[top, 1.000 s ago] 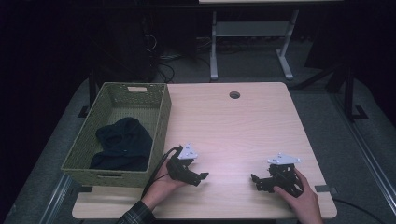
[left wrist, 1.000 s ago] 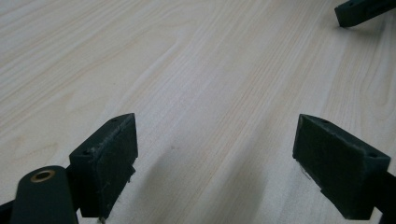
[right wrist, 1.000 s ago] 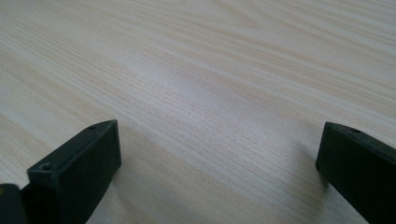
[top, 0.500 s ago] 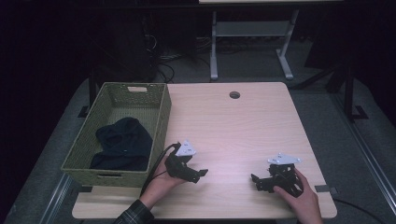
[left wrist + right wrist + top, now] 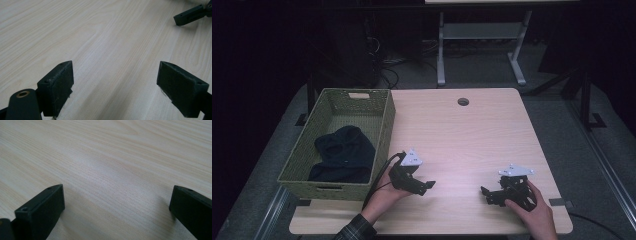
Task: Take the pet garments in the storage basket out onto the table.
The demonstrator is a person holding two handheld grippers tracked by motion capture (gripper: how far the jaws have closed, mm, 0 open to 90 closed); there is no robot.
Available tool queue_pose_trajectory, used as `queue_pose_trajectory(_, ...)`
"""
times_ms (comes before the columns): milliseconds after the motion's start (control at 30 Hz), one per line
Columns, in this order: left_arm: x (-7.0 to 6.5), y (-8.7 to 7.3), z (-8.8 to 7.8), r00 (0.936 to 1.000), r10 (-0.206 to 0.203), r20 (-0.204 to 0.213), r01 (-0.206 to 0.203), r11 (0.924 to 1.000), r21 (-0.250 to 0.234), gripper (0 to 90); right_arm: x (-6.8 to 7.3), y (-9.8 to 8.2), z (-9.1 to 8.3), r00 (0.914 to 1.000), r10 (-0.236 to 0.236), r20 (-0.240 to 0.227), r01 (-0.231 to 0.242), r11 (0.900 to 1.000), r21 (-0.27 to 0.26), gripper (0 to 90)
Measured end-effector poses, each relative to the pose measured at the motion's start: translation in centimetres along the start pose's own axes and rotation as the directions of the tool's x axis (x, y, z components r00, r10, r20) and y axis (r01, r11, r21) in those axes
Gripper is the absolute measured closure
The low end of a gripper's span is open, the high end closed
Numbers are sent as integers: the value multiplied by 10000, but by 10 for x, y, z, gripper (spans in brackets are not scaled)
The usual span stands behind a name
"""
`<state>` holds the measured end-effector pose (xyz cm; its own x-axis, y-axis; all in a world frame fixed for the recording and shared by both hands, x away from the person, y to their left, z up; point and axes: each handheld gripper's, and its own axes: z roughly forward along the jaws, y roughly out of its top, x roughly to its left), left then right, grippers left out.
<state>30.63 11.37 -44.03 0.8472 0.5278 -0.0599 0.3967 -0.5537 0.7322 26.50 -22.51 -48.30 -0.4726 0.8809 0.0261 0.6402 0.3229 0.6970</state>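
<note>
- Grippers idle on desk (image 5: 472,135): left gripper (image 5: 424,187) and right gripper (image 5: 487,194), jaws wide apart, holding nothing.
- Next, prob: left reaches into basket (image 5: 384,125) for dark cloth (image 5: 343,152).

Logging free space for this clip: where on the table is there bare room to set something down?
Bare wood runs from the basket wall across to the table right edge, and from the cable hole down to the left gripper and right gripper. Crowded: the basket, holding dark cloth, and the near edge.
</note>
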Motion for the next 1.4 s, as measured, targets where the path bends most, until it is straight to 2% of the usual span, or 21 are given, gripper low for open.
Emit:
queue_pose_trajectory(600,2,12,-12,9992,-375,128,377,9991,-205,136,0,0,0,10000,1,-1,-1,10000,2,0)
queue_pose_trajectory(800,3,16,-16,9994,-298,150,300,9994,-175,136,0,0,0,10000,15,4,-15,10000,2,0)
queue_pose_trajectory(1233,4,27,-26,9989,-393,269,402,9985,-368,136,0,0,0,10000,58,-14,-58,10000,22,0)
queue_pose_trajectory(1400,5,32,-30,9991,-384,183,390,9987,-333,136,0,0,0,10000,33,5,-33,10000,4,0)
